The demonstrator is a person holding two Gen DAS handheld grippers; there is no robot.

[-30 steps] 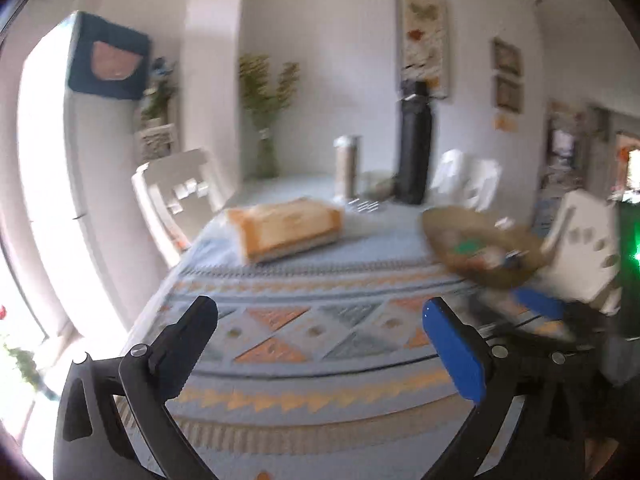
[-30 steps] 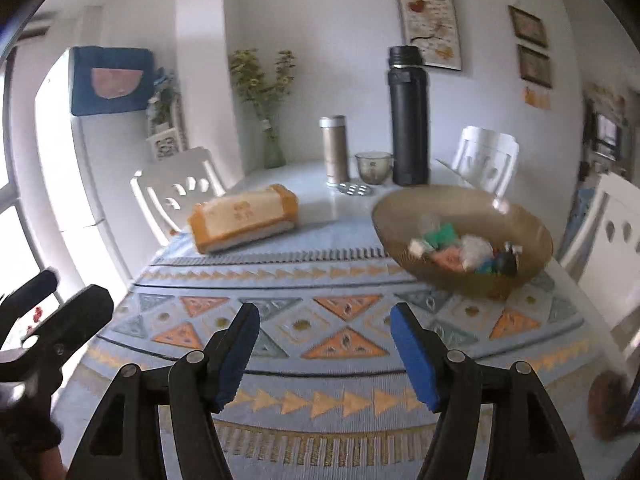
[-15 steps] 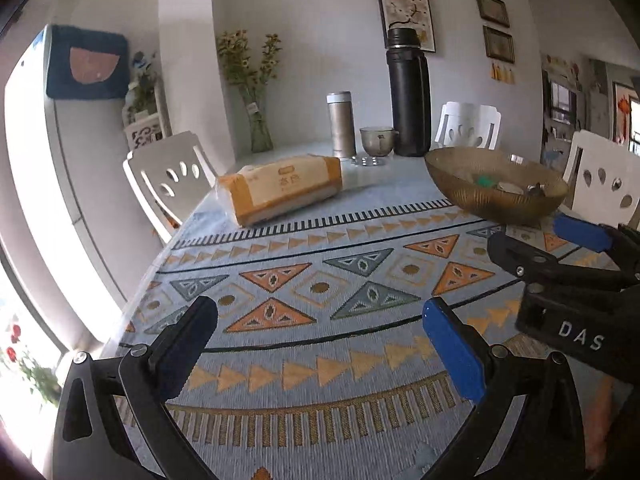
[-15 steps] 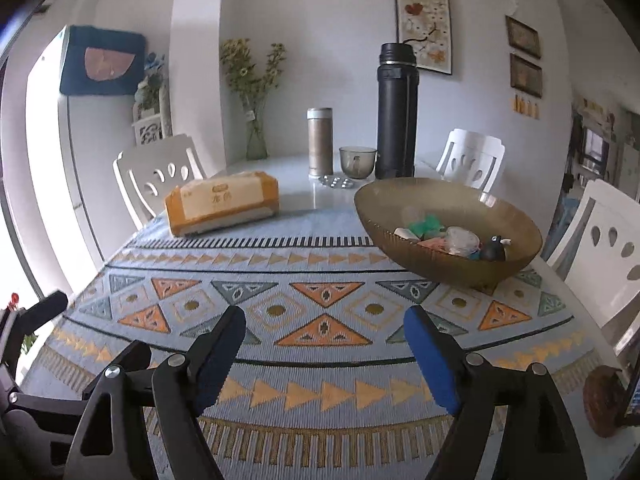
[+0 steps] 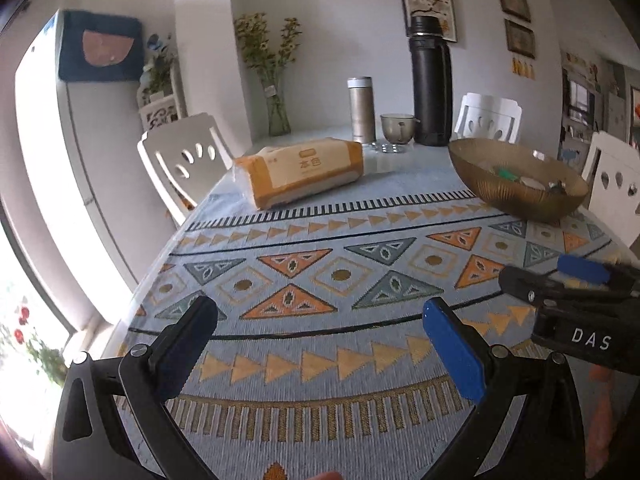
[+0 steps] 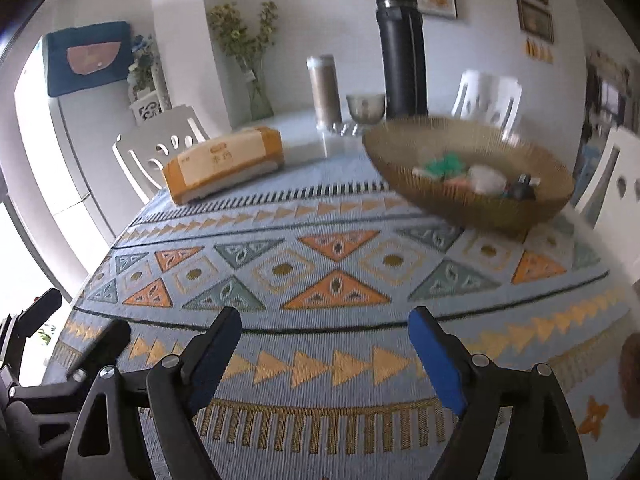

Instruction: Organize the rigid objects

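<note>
A brown ribbed glass bowl (image 5: 516, 184) (image 6: 472, 184) stands at the right of the table and holds several small items, among them a green piece (image 6: 444, 164) and a white one (image 6: 486, 176). My left gripper (image 5: 320, 328) hovers open over the patterned cloth near the table's front edge, nothing between its fingers. My right gripper (image 6: 324, 340) is also over the cloth, its jaws opening and empty; from the left wrist it appears at the right edge (image 5: 560, 280). The bowl lies well ahead of both grippers.
An orange tissue pack (image 5: 304, 174) lies mid-left on the cloth (image 5: 320, 264). Behind it stand a steel flask (image 5: 361, 110), a glass cup (image 5: 397, 128), a tall black thermos (image 5: 431, 84) and a vase of flowers (image 5: 276, 108). White chairs (image 5: 180, 160) surround the table.
Both grippers have sunk toward the table and tilted downward. The right gripper's jaws have spread wider. The bowl and tissue pack stay where they were.
</note>
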